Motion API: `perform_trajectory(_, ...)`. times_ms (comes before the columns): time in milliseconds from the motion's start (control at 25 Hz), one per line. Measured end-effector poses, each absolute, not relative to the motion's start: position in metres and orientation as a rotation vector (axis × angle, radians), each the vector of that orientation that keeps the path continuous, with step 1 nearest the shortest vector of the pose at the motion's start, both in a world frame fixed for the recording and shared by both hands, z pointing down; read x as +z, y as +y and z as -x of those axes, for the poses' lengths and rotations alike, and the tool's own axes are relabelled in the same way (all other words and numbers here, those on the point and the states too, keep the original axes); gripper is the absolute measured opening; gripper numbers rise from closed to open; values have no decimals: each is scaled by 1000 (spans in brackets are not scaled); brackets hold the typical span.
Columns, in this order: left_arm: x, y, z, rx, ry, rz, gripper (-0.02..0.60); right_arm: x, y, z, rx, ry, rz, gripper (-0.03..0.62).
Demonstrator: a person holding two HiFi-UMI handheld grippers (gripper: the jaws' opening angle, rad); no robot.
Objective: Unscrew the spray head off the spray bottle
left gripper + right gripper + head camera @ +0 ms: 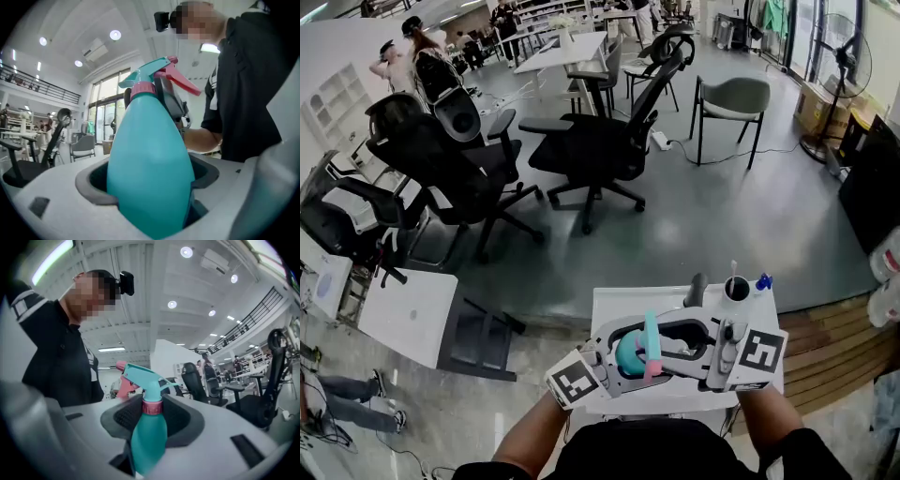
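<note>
My forearms entered from the bottom edge and the grippers met at lower centre above the table [609, 305]. The left gripper [150, 187] clamped the teal body of the bottle [628, 354]. The right gripper [147, 413] pinched the pink collar of the spray head [145, 376].

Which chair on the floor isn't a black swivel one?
The grey-green cushioned chair on four straight legs, far right near the standing fan; the black office chairs nearby stand on wheeled star bases.

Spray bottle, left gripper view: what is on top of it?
A teal spray head with pink collar and pink trigger sits on the spray bottle. The thread under the collar is covered.
</note>
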State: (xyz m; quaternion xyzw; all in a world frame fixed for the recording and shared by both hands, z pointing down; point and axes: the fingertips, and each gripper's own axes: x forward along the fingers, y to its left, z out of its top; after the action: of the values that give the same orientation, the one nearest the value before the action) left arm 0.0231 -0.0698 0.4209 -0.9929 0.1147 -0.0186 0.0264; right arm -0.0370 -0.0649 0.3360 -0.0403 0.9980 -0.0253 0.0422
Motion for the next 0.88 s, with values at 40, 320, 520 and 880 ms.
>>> perform_trajectory(40,419,-61,-24,-49,261,3082,431,333,-58,38,-107,3056,53,138)
perform_trajectory(320,421,-65,-23,-28,293,3143,431,334,-64,34,-37,2996,118,144)
perform_trajectory(520,428,-111,-2,-69,732,3079,431,346,-103,25,-34,2964,488,210)
perform_trajectory(880,448,-138,11,-260,1016,2877,431,350,-105,37,-12,2989,614,192)
